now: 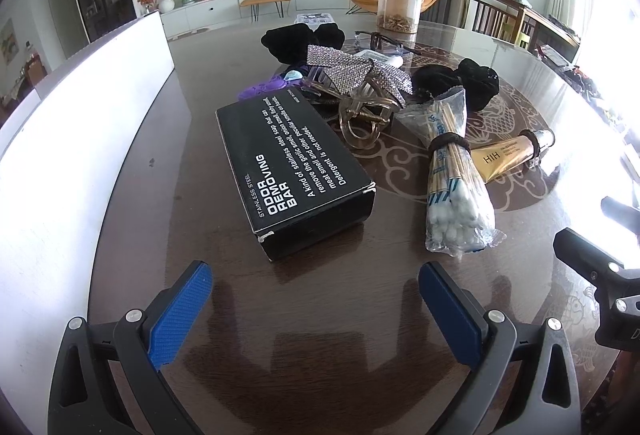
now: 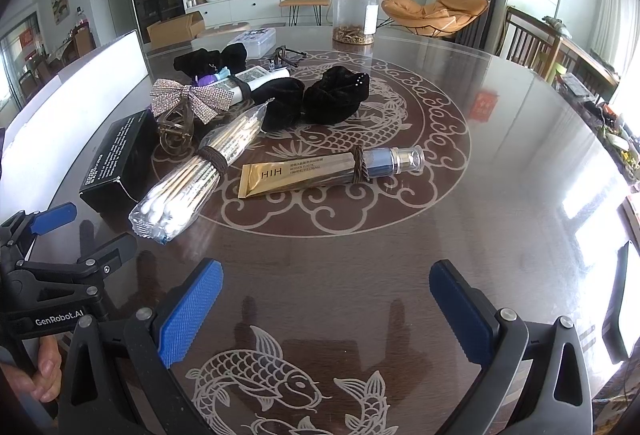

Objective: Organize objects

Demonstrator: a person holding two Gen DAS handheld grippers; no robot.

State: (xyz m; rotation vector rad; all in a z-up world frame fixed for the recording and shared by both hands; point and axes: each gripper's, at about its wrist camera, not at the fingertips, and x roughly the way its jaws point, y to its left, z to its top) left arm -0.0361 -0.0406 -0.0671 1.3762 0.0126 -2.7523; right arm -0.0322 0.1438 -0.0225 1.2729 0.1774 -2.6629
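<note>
Table (image 2: pixel 500 195): dark, glossy and round, inlaid with a pale fish and cloud pattern; its right rim is lit by window glare.
Left gripper (image 1: pixel 316 309): jaws spread wide, nothing held; it is positioned low over bare wood near the table's near edge, just short of the black box.
Right gripper (image 2: pixel 326 311): jaws spread wide, nothing held; it is positioned over the fish inlay at the near edge, with bare surface ahead of it.
Black box (image 1: pixel 294 163): lies flat toward the left side of the table, one corner directed at the left gripper.
Cotton swab bundle (image 1: pixel 456 179): wrapped in clear plastic and banded by a brown tie; lies just right of the box, apart from it.
Gold tube (image 2: pixel 316 171): lies near the table centre, a braided band around its neck; its tail end is close to the swab bundle.
Rhinestone bow clip (image 1: pixel 352 75): rests behind the box, crowded against other small items.
Black scrunchies (image 2: pixel 320 101): piled behind the swabs and tube.
Clear jar (image 2: pixel 356 13): stands upright at the far edge.
White board (image 1: pixel 76 123): stands along the left edge, closing that side.
Open room: the right half of the table and the near strip are seen bare.
</note>
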